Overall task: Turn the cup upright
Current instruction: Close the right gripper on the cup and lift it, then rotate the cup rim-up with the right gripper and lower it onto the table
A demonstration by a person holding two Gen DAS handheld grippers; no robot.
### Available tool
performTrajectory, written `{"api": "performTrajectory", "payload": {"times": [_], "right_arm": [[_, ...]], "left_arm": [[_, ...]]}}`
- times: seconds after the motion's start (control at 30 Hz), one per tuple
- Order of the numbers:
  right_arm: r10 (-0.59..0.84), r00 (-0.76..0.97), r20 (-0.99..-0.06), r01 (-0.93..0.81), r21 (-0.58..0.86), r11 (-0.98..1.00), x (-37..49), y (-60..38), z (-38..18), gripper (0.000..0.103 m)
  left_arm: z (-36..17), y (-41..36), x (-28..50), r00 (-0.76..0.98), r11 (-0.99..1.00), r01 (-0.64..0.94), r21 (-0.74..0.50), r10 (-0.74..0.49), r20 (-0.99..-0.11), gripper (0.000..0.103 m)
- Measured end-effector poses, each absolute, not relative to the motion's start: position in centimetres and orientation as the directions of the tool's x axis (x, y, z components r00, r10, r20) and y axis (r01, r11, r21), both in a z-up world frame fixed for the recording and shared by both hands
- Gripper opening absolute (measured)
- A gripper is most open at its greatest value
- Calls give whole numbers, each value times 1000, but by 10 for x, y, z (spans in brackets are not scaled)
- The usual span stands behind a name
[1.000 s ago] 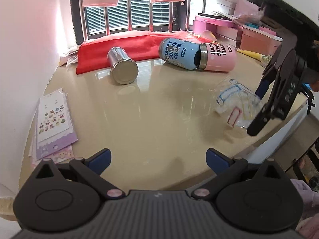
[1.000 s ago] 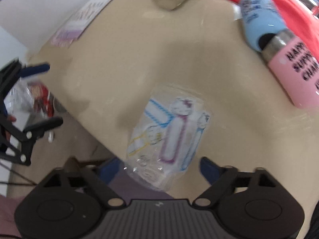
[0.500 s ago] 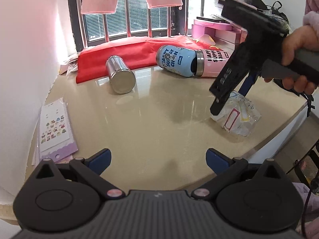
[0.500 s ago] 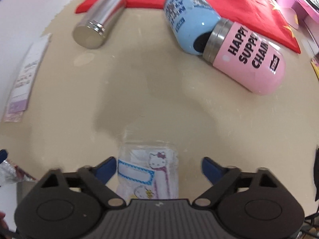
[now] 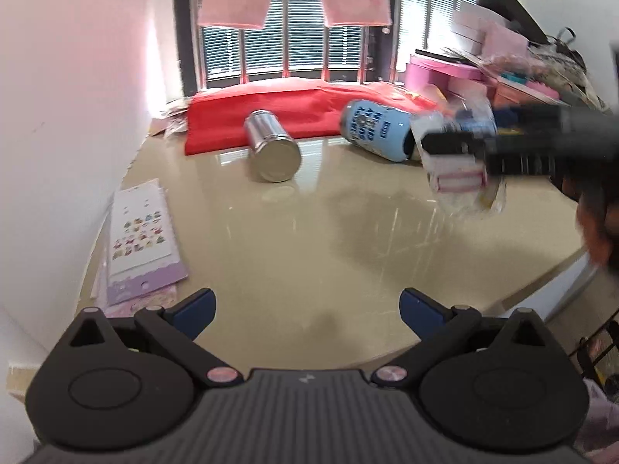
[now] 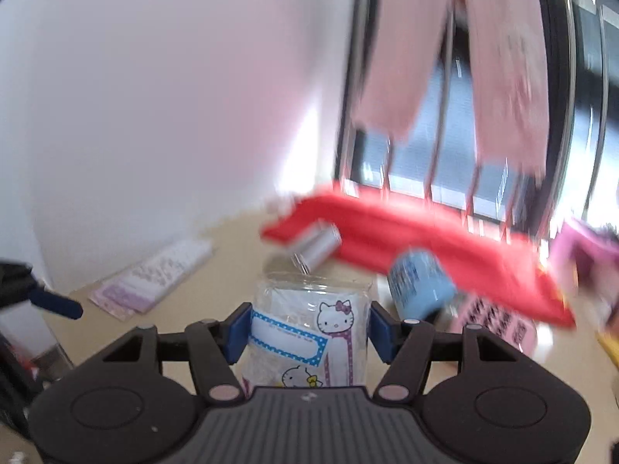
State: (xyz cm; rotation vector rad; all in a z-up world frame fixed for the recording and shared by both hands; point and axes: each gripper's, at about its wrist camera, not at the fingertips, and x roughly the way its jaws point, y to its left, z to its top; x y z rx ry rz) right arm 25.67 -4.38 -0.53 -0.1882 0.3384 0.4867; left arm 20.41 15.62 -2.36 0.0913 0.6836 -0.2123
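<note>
My right gripper (image 6: 309, 326) is shut on a clear plastic cup (image 6: 309, 328) printed with cartoon cats and label stickers. Its blue pads (image 6: 240, 330) press both sides of the cup. In the left wrist view the cup (image 5: 460, 178) hangs above the beige table (image 5: 309, 239) at the right, tilted, held by the blurred right gripper (image 5: 456, 145). My left gripper (image 5: 307, 305) is open and empty over the table's near edge.
A steel tumbler (image 5: 272, 147), a blue tumbler (image 5: 373, 129) and a pink tumbler (image 6: 491, 324) lie on their sides at the back by a red cloth (image 5: 294, 110). Sticker sheets (image 5: 141, 239) lie at the left. Boxes (image 5: 445, 73) stand at the back right.
My right gripper has closed on the cup, lifted it off the table and swung from pointing down to pointing level. My left gripper has stayed put.
</note>
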Motion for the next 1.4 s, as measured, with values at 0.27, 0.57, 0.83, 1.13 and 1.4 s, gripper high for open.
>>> {"api": "performTrajectory", "payload": {"times": [0.27,0.57,0.83,1.13,1.4], "right_arm": [[450,876,-173,-466,-59,883,230,-39,-74,62],[410,912,-19,-411,-35,911,218,-54,-98,62],[426,905,11,-426,-39,904,214,-61,-112,63],[447,894,-23,-447,-5,894,212,-65,-125,73],[433,901,-21,-432,31,901,194,-76,-92,103]], "left_arm": [[-30,165,196,748,985,174,14,-123,-652,103],[-39,155,190,753,976,219,-13,-177,-634,103],[-49,139,182,769,955,298,14,-231,-596,103],[-54,135,186,767,955,295,8,-232,-598,103],[-39,131,170,800,960,277,26,-216,-560,103]]}}
